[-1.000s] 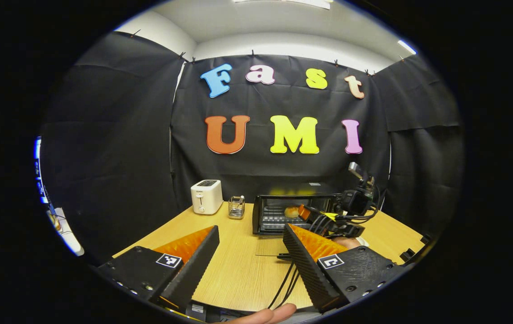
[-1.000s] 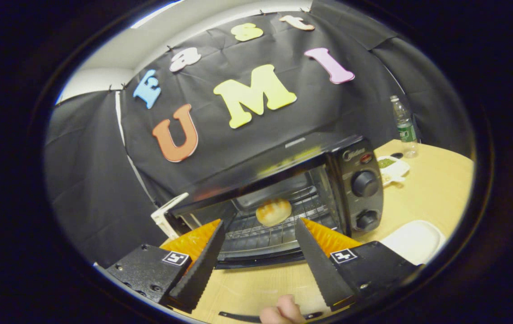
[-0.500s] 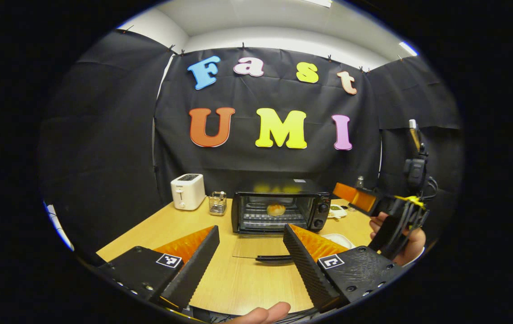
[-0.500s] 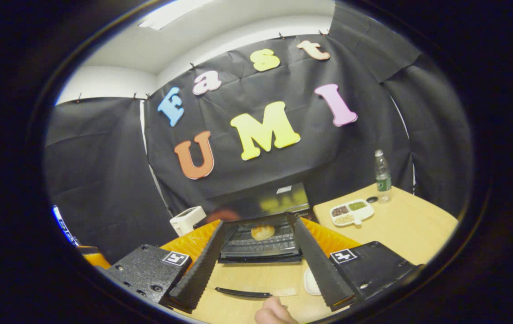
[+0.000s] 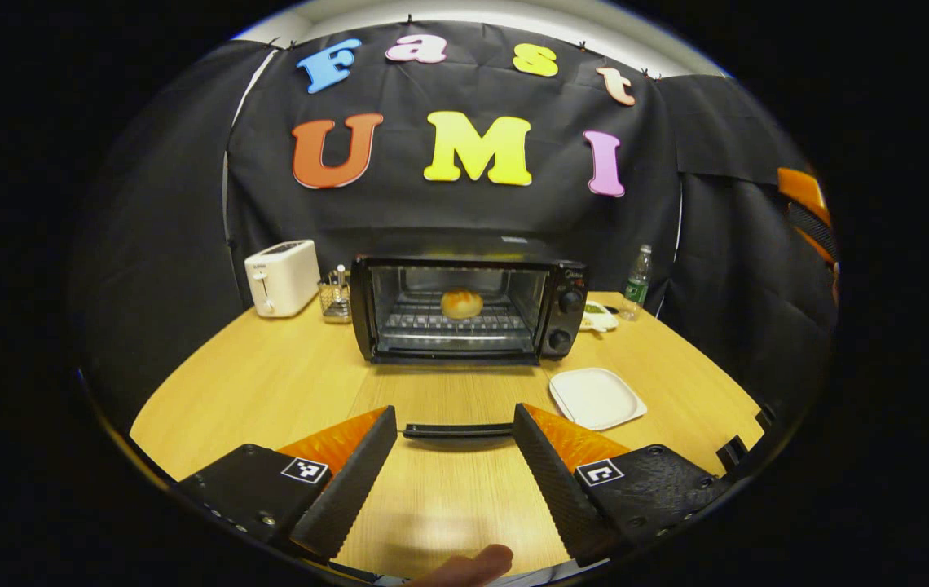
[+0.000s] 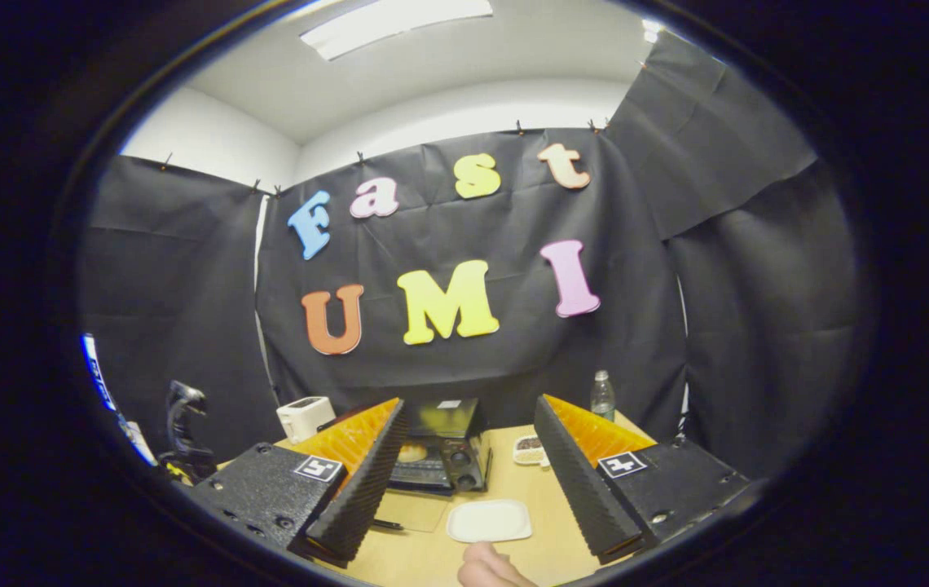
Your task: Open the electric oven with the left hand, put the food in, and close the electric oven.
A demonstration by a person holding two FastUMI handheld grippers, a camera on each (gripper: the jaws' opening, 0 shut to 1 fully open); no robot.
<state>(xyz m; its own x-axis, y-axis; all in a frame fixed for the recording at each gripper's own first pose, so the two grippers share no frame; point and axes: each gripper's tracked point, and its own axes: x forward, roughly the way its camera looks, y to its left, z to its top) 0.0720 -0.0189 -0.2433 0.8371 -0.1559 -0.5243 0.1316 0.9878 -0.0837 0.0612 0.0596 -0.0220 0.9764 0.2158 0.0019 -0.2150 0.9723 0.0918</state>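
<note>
The wooden table (image 5: 269,391) carried everything. At its back the oven (image 5: 464,310) stood with its glass door (image 5: 448,399) folded flat toward the front, the door's handle (image 5: 456,430) lying between the left gripper's fingers in the left gripper view. A toaster (image 5: 281,277) and a small wire holder (image 5: 336,295) sat to one side of the oven, a water bottle (image 5: 637,281) and a white plate (image 5: 597,397) to the other. The bread roll (image 5: 461,304) rested on the rack inside.

The left gripper (image 5: 455,456) hung wide open and held nothing. The right gripper (image 6: 468,465) was likewise spread and empty, raised well back from the table.

Closing remained. The handle was thin and low; the fingers could slip off it, or a hard swing could slam the glass and jolt the roll off the rack.
</note>
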